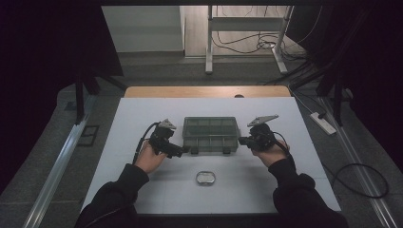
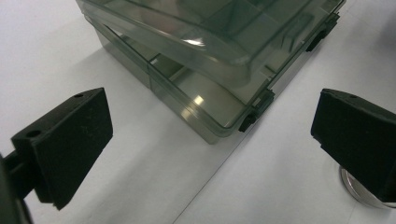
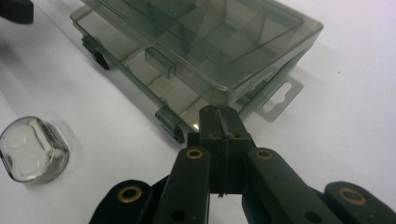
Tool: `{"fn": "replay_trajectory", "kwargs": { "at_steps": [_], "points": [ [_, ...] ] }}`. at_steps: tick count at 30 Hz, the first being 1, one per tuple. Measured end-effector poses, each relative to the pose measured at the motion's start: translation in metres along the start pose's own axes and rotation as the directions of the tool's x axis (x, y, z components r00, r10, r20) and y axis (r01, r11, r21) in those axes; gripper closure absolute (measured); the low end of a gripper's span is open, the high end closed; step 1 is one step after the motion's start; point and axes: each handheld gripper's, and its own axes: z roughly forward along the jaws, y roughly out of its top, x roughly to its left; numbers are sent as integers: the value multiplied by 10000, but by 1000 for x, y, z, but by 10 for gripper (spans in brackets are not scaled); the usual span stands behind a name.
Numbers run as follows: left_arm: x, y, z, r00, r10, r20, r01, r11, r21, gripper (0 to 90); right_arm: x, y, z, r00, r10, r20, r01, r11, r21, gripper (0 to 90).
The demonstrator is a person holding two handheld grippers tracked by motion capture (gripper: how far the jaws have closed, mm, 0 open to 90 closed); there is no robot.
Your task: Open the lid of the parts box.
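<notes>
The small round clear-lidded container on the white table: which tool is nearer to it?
Left, judging by the left gripper view. The left tool has the small round clear-lidded container just under one jaw; the right tool sits shut at the smoky clear plastic compartment box, the container off to its side.

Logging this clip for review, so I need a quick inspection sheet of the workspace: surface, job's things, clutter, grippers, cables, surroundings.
Surface: white table top, wooden edge at the far side.
Job's things: smoky clear box with compartments, lid slightly raised at the front; two black latches on the front.
Clutter: small clear case near the person, apart from the box.
Grippers: left gripper open, aimed at the box's front corner, not touching; right gripper shut, tips at the box's front edge, contact unclear.
Cables: one trails from each gripper; loose cable on the floor at right.
Surroundings: power strip, desk frame behind, dark curtains.
</notes>
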Motion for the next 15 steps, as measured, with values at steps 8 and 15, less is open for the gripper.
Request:
{"fn": "replay_trajectory", "kwargs": {
  "at_steps": [8, 15],
  "points": [
    [-2, 1, 2, 10000, 88, 25, -87, 9999, -80, 0, -2, 7, -2, 9998, 193, -54, -195, 9990, -397, 896],
    [-7, 4, 3, 9995, 242, 188, -238, 9995, -196, 0, -5, 13, -2, 9993, 325, -157, -335, 9974, -643, 896]
  ]
}}
